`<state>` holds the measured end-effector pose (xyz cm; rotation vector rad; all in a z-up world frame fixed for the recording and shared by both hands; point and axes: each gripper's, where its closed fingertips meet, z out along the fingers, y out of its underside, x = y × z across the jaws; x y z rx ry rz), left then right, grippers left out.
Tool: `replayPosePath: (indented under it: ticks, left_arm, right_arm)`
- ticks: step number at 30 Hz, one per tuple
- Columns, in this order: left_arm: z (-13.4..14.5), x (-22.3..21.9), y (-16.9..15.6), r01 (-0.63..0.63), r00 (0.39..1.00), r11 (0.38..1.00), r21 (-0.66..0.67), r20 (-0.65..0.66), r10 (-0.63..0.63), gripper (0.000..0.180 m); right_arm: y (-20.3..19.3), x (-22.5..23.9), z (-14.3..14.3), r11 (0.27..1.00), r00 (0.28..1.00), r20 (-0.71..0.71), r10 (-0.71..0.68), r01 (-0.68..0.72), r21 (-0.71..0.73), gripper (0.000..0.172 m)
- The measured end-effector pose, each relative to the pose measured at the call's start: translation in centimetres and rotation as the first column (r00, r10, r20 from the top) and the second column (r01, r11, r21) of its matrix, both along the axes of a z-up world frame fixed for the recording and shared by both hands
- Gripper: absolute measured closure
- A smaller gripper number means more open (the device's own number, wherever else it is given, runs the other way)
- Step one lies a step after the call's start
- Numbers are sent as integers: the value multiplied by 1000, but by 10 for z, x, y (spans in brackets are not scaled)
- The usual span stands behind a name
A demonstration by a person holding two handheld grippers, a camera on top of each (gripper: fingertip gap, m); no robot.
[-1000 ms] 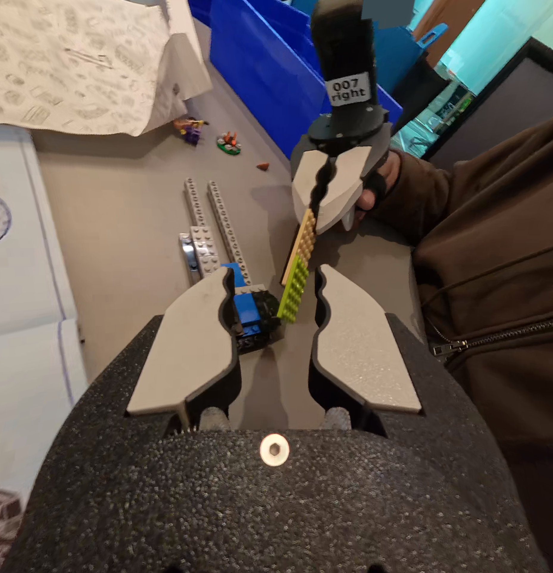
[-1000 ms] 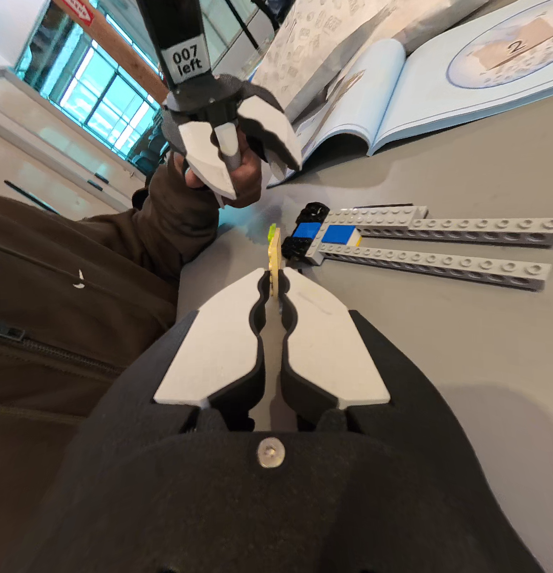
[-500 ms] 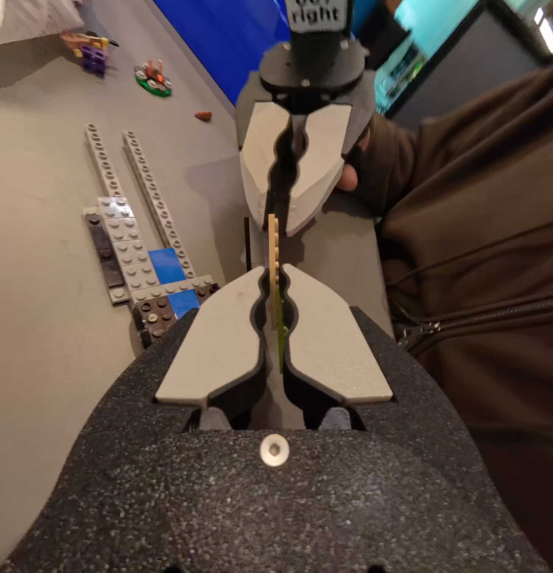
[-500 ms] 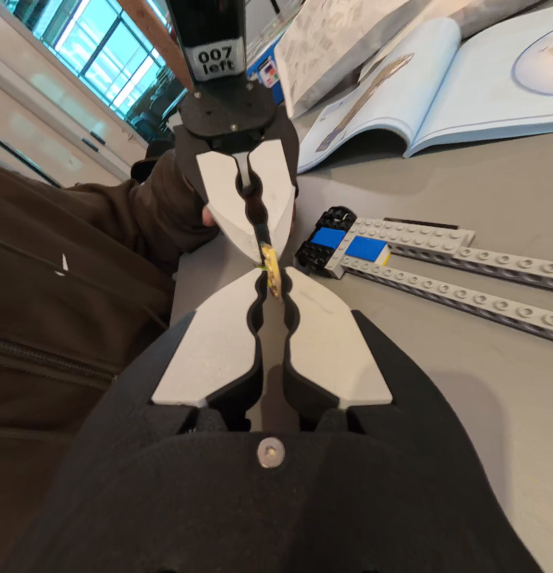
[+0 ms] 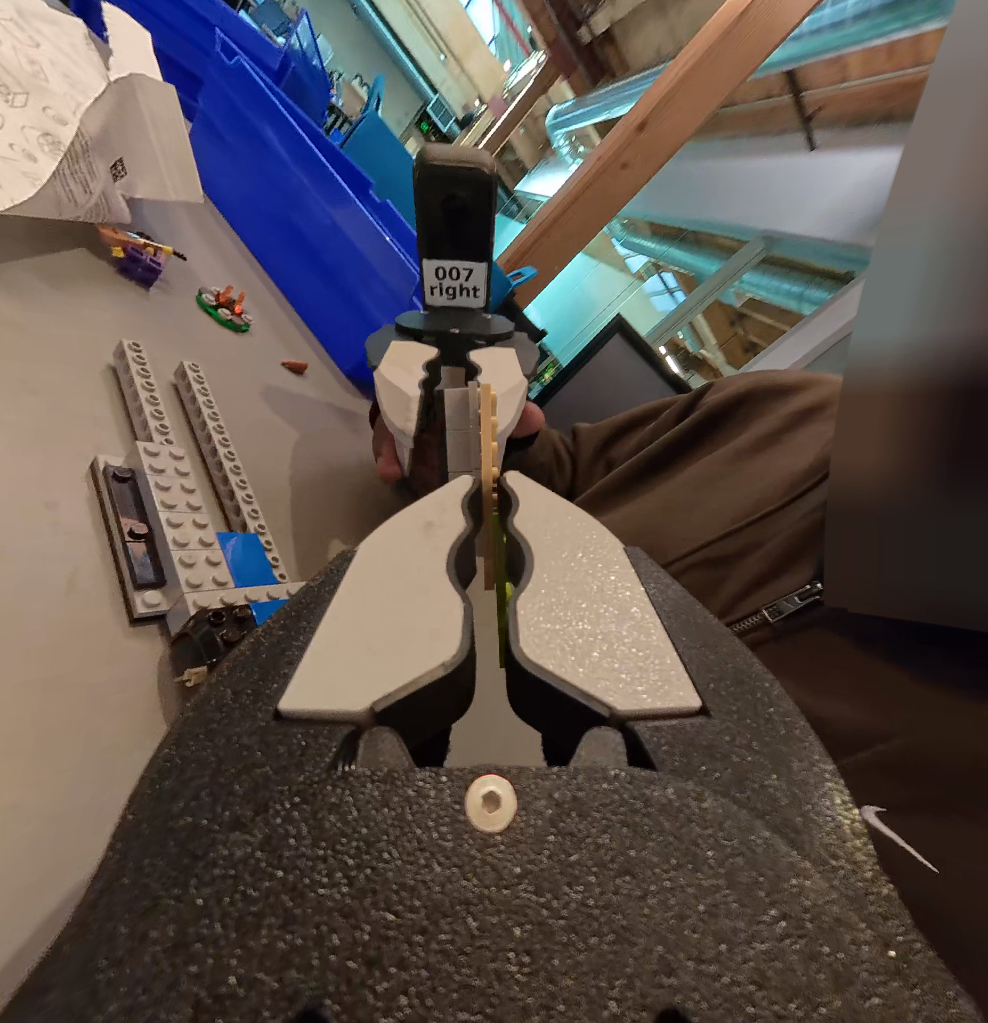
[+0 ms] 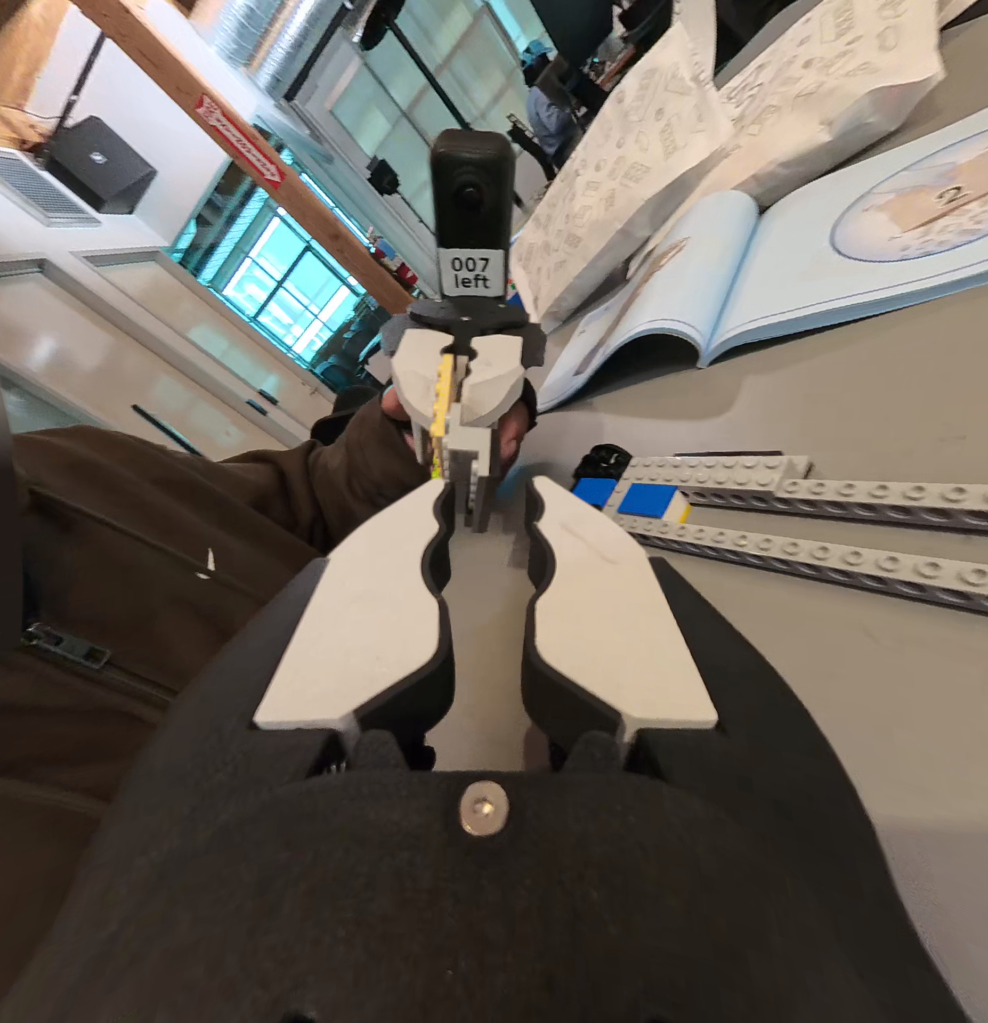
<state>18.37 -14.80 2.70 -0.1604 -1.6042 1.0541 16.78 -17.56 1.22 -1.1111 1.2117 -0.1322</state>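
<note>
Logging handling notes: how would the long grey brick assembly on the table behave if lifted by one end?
Grey brick assembly probably stays stiff, yet its two long beams look joined only near the blue tiles, so far ends may splay. Likely light plastic. Lying flat, it should slide, not roll.

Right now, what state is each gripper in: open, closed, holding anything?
Left gripper: closed on the tan and lime plate piece, which has grey bricks attached.
Right gripper: open, fingers either side of the grey bricks without pressing them.

Blue bins [image 5: 292,166], open booklet [image 6: 785,277], paper bag [image 5: 43,110]
</note>
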Motion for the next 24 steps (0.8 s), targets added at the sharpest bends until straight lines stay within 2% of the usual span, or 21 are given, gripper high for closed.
replayPosePath:
  ticks: [7, 11, 15, 19, 24]
  left_arm:
    - [2, -5, -1, 20, 997, 1000, 6, -74, -20, 176]
    - [0, -11, 2, 35, 999, 999, -23, -21, -35, 176]
    - [-1, -19, 7, 54, 989, 991, -122, 141, -36, 176]
    - [-2, -26, 12, 82, 943, 963, -256, 332, 8, 175]
    - [-6, -29, 15, 121, 891, 933, -339, 452, 48, 175]
  right_arm:
    - [10, -1, 11, 997, 998, 63, 23, -27, 66, 148]
    - [9, -1, 11, 995, 998, 61, 21, -26, 92, 152]
    - [12, -6, 16, 989, 994, 90, 56, -67, 130, 152]
    - [14, -9, 18, 969, 991, 90, 101, -119, 216, 153]
    - [16, -10, 16, 939, 990, 53, 134, -143, 312, 152]
